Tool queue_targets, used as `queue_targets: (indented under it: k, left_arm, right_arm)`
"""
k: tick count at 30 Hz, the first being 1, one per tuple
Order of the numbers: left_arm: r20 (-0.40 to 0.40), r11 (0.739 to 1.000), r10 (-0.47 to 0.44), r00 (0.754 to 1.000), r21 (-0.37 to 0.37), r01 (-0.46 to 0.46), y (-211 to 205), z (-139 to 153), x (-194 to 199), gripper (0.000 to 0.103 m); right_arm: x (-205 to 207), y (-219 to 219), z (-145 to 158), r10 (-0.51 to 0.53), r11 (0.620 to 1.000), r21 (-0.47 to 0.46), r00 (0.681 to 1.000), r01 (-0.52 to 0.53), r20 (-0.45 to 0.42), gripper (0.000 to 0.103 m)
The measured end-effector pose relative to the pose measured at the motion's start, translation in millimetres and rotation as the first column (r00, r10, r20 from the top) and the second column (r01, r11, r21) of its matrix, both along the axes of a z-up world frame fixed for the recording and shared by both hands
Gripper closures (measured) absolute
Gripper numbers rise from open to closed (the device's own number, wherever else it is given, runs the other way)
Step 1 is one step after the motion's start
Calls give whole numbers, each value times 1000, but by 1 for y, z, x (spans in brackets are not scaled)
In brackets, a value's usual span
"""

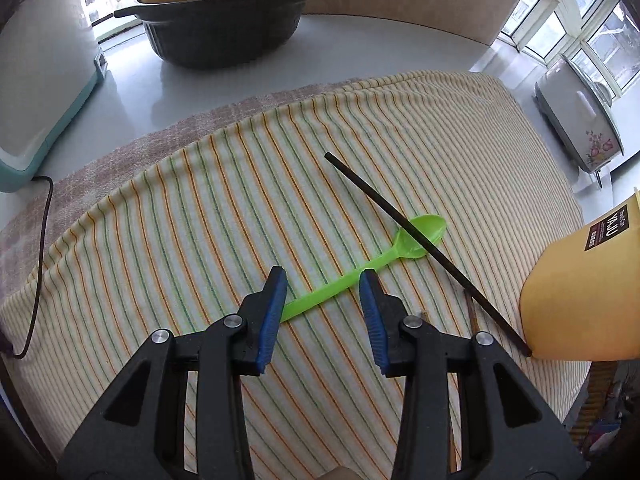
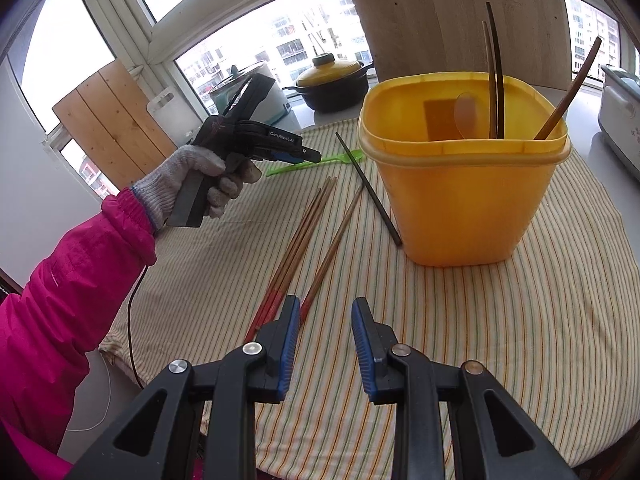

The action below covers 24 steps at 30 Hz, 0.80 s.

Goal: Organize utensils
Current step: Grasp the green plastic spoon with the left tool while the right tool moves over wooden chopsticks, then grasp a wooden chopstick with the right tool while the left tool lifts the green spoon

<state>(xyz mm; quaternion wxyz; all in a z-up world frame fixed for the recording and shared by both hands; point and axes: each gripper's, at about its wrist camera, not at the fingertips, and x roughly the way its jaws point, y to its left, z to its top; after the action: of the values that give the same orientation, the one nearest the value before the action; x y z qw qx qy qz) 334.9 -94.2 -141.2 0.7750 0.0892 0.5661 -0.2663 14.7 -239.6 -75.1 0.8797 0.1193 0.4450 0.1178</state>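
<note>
A: Where does the left gripper (image 1: 323,280) stand?

B: Its jaws are spread, straddling the handle of the green spoon (image 1: 362,267), pads not pressing it; the spoon lies on the striped cloth (image 1: 192,216), toward the table's far side, with a black chopstick (image 1: 424,248) across its bowl.

A: And the right gripper (image 2: 326,312)?

B: Its jaws are parted over bare cloth, holding nothing; the brown chopsticks (image 2: 296,240) lie just to their left, ends near the cloth's near edge.

A: Room to move?

B: The yellow bin (image 2: 460,200) crowds the right side, the black chopstick touching its base; open cloth lies left of the spoon; a cord (image 1: 38,272) runs over the cloth's left edge.
</note>
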Motion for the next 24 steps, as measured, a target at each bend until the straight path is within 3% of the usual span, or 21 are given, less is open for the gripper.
queue_targets:
  k: [4,5,7,11,17,24]
  left_arm:
    - [142,974,-137,980,199,107,-29,0,-24,66]
    - [143,970,-156,977,206,125,-32,0,-27,79]
    - [133,971,-160,978,201,132,-34,1,-31,88]
    - [129,977,-137,982,180,112,-28,0,-38,95]
    - [112,991,-44,993,128,29,10,0,-69,98]
    - [108,992,26,994,121,-40,65,4,-112,98]
  right_arm:
    - [-1,-2,-4,-2,1000,15,1000,2,-9,76]
    - [-1,-3,-4,-5,1000,13,1000,5,-9,76]
    - [0,-5,-4,-10,1000,11,1000,10,-9,76]
    - [3,-5,-2,-9,1000,13,1000,9,-8,76]
    - [19,9,-3,44,999,3,999,-44,-15,76]
    - [49,36,-7,104,994,-28,994,-105,-32,76]
